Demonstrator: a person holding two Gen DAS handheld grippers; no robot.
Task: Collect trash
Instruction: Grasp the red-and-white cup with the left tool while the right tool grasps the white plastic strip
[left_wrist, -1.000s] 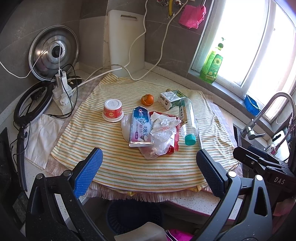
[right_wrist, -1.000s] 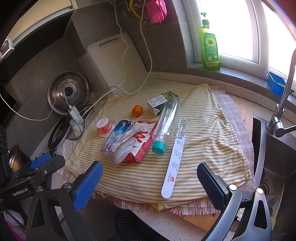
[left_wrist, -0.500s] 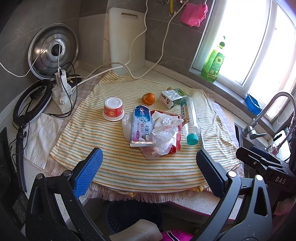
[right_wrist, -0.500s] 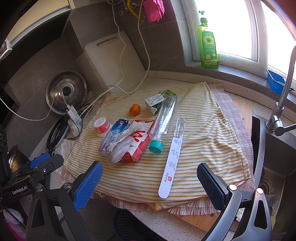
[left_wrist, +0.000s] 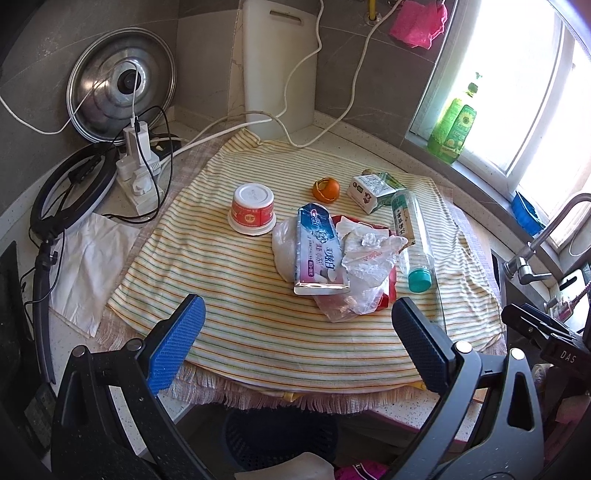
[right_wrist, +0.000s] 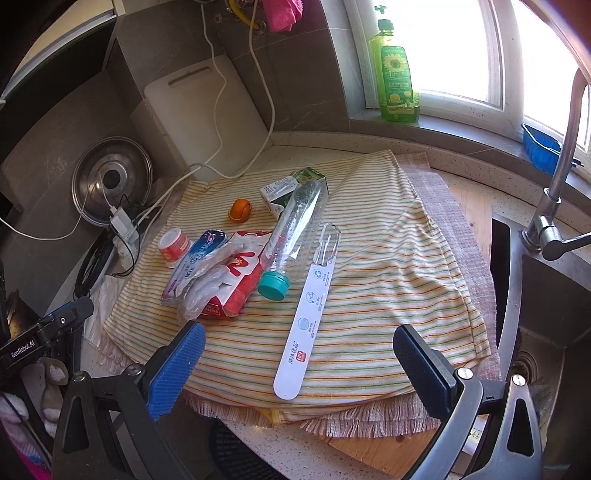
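A striped cloth (left_wrist: 229, 280) covered the corner of the kitchen counter (right_wrist: 303, 448), and all the trash sat on it in a loose cluster. Behind it a white cutting board (left_wrist: 279, 62) leaned on the tiled wall, with a steel pot lid (left_wrist: 122, 85) propped to its left. Both claws hung over the near edge of the cloth with their jaws wide apart and nothing between them: the left gripper (left_wrist: 295, 332) in front of the pile, the right gripper (right_wrist: 299, 354) nearer the sink (right_wrist: 546, 317).

A clear plastic bottle (right_wrist: 293, 232) with a teal cap lay on its side, its base against a small drink carton (right_wrist: 286, 190). Beside the bottle lay a long white toothbrush package (right_wrist: 308, 314), flat on the cloth. A red wrapper (right_wrist: 242, 286) sat under crumpled clear plastic (left_wrist: 364, 269), and a toothpaste tube (left_wrist: 319, 254) rested across that heap. Left of it stood an upturned red-and-white cup (left_wrist: 252, 214). A scrap of orange peel (left_wrist: 325, 189) lay apart, near the carton.
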